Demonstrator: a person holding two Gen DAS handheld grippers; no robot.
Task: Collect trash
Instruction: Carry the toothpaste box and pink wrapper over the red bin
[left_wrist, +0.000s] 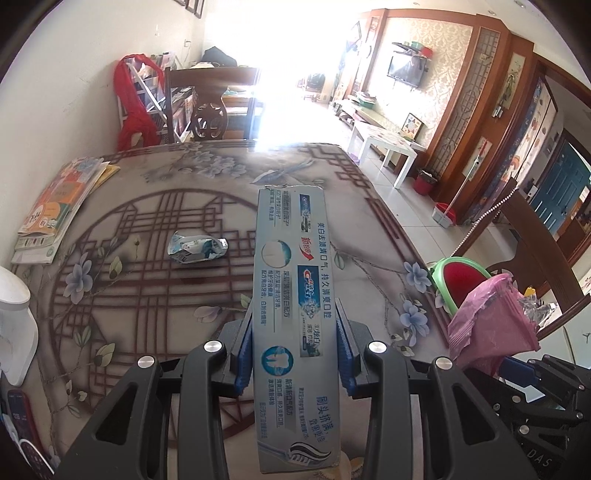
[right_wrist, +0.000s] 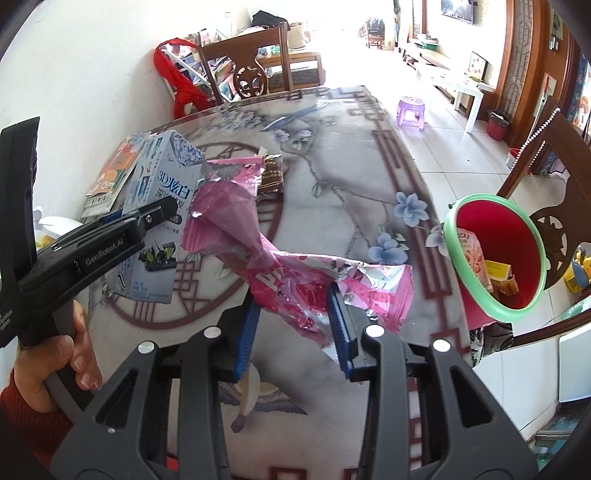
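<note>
Your left claw (left_wrist: 293, 354) grips a long pale-blue cardboard Crest toothpaste box (left_wrist: 291, 314) above the flower-patterned desk (left_wrist: 147, 295); your right claw (right_wrist: 293, 325) pinches a crumpled pink foil wrapper (right_wrist: 295, 284), its lettering unreadable. Carry both level over the green-rimmed red bin (right_wrist: 495, 258) before letting go. "GenRobot.AI" marks the left handle.

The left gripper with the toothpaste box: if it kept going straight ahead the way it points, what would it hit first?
Probably the bare patterned table just past the toothpaste box that the left gripper grips; depth is unclear.
</note>
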